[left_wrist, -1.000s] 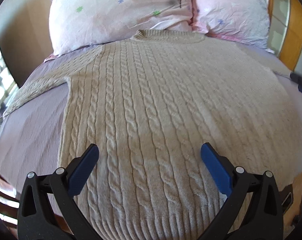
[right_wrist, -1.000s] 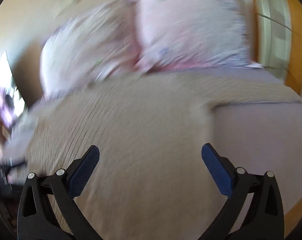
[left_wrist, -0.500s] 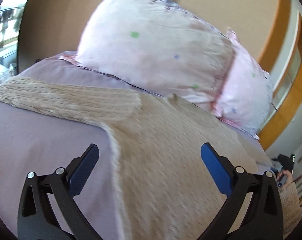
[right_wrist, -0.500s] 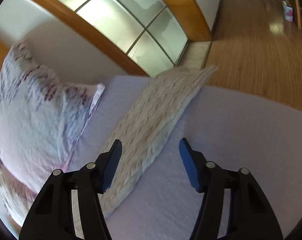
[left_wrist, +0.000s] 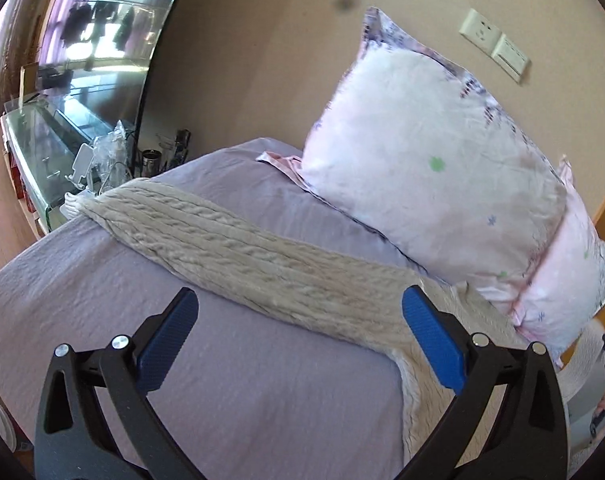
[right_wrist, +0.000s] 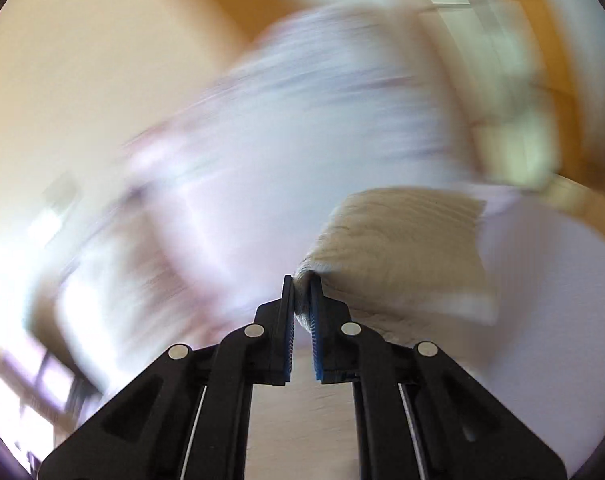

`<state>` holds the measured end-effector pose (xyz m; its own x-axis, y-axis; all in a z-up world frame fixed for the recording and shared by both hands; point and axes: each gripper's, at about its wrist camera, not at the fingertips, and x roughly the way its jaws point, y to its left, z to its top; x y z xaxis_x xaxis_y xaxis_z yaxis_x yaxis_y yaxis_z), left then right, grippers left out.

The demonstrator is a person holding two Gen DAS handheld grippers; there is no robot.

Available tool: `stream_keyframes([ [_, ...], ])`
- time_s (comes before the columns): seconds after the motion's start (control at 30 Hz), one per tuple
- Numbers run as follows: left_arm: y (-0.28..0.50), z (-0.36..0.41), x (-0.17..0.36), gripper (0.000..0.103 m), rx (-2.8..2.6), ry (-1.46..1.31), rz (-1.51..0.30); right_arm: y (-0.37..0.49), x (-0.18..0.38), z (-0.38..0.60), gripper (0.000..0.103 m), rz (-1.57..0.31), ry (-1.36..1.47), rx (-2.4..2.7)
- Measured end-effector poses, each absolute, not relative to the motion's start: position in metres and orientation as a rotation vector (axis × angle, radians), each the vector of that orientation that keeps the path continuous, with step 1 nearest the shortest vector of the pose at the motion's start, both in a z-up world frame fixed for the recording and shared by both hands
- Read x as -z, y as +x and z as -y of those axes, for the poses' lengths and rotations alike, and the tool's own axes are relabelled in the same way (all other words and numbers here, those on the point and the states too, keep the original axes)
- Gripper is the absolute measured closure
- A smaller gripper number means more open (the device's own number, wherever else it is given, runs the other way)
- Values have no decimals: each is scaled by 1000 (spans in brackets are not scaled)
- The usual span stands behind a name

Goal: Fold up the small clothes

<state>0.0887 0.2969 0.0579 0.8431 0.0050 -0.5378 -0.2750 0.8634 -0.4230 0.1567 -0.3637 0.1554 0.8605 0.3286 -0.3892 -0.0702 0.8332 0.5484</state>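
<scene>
My right fingers pinch the beige cable-knit sweater's sleeve to fold it; my left fingers hover spread over the other sleeve.

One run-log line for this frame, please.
left gripper: open, over sleeve | right gripper: shut on sweater | view blurred

Beige cable-knit sweater, lilac bedsheet, pink floral pillow.

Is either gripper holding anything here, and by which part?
The right gripper is shut on the sweater, pinching its sleeve edge. The left gripper is open, holding nothing.
</scene>
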Motion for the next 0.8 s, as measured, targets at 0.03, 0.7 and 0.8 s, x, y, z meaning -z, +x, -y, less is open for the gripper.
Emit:
stream_keyframes([
  [0.03,91,-302,-57,2,-161,-520,-560,164,-158,326,94,-534,502,-335],
  [0.7,106,-457,10,58,-319,-1206,-583,99,-128,310,11,-547,366,-377],
  [0.8,108,-469,21,92,-349,-1268,-586,95,-119,322,11,-553,403,-374],
])
